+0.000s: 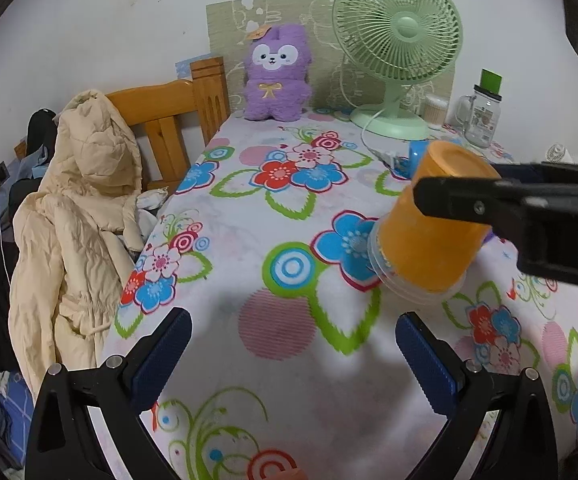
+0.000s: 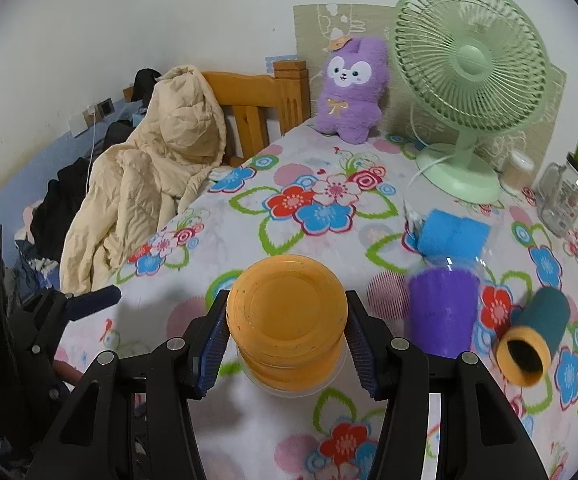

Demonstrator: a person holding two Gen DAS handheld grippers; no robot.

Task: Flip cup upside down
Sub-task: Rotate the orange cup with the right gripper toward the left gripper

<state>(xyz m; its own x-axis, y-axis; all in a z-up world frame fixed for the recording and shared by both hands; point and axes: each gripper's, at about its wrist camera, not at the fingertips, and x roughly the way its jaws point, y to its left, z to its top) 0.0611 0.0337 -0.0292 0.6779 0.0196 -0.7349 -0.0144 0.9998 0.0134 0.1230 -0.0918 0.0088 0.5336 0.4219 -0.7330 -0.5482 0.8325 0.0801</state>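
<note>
The right gripper [image 2: 287, 344] is closed on the orange cup [image 2: 287, 316], with one pad pressed on each side of its wall. The cup is already held with its bottom up and its mouth down, tilted a little, and its clear rim is close above the table [image 2: 249, 420]; whether the rim touches the cloth cannot be told. The left gripper [image 1: 293, 356] is held wide open and empty, to the left of the cup and well apart from it.

The step in hand is judged to be the setting down. If the cup is released while it is tilted, it may land on one edge of the rim and tip over or roll. The wall is smooth and narrows toward the bottom, so the cup may also slide out of the pads if the grip is loosened too early. Just to the right of the right gripper a purple cup [image 2: 443, 312] is standing, and it could be knocked when the jaws are opened.
</note>
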